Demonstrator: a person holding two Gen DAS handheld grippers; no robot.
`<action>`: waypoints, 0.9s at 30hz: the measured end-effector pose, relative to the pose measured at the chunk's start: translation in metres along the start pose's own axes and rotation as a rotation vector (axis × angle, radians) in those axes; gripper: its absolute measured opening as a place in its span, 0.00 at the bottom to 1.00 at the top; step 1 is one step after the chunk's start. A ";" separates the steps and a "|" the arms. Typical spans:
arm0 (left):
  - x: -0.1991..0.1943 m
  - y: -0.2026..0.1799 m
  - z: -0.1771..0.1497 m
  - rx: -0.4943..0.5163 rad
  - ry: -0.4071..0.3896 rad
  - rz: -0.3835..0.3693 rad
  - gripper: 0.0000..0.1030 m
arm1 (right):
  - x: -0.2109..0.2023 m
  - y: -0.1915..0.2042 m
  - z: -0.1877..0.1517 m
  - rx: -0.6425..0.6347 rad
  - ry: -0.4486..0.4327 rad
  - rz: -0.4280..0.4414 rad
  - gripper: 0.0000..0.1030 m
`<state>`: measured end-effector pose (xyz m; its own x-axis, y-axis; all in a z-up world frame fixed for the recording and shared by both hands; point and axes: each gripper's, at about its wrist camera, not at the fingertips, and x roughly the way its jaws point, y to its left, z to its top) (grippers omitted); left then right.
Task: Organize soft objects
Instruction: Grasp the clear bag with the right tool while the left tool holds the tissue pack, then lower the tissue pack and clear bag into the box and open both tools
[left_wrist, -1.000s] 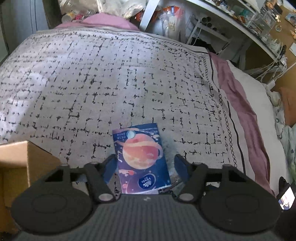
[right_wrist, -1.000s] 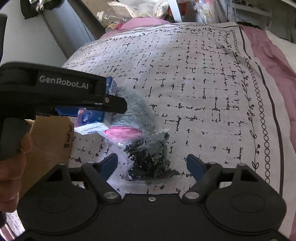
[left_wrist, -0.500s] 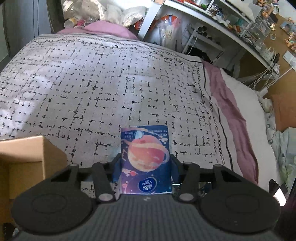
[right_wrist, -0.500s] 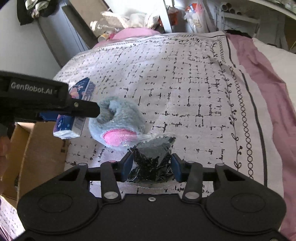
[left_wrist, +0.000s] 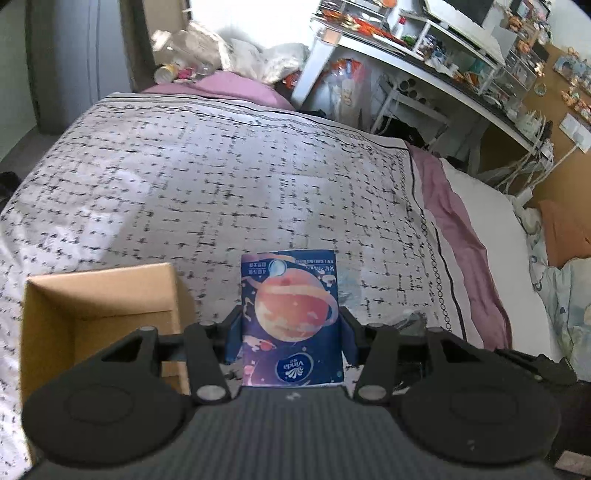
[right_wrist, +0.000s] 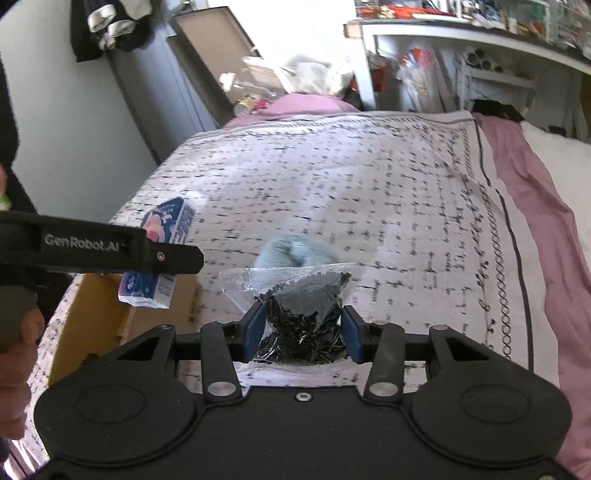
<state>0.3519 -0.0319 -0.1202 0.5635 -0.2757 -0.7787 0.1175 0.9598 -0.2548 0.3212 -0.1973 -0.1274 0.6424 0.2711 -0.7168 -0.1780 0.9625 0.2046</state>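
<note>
My left gripper (left_wrist: 290, 332) is shut on a blue tissue pack (left_wrist: 290, 317) printed with an orange planet, held above the bed beside an open cardboard box (left_wrist: 99, 295). In the right wrist view the same pack (right_wrist: 159, 258) hangs in the left gripper over the box (right_wrist: 96, 325). My right gripper (right_wrist: 301, 332) is shut on a clear plastic bag of small black pieces (right_wrist: 303, 306), lifted off the bed. A grey-blue plush toy (right_wrist: 295, 253) lies on the bedspread just beyond the bag, blurred.
The bed has a white bedspread with black marks (left_wrist: 221, 177) and a pink sheet edge (left_wrist: 461, 229) on the right. A white desk with shelves and clutter (left_wrist: 424, 55) stands behind. Bottles and bags pile up at the bed's far end (left_wrist: 207, 55).
Both grippers closed on their objects and lifted them. The left one carried the tissue pack up and toward the box; the right one raised the bag off the bed.
</note>
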 end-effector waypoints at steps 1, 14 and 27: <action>-0.003 0.004 -0.002 -0.007 -0.003 0.004 0.49 | -0.002 0.005 0.001 -0.005 -0.002 0.005 0.43; -0.027 0.063 -0.024 -0.052 -0.009 0.043 0.49 | -0.009 0.067 0.007 -0.087 -0.019 0.023 0.43; -0.025 0.123 -0.046 -0.120 0.020 0.070 0.49 | 0.006 0.117 0.004 -0.148 0.008 0.021 0.43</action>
<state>0.3145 0.0912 -0.1582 0.5505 -0.2105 -0.8079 -0.0210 0.9639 -0.2655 0.3073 -0.0833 -0.1048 0.6313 0.2904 -0.7191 -0.2993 0.9466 0.1195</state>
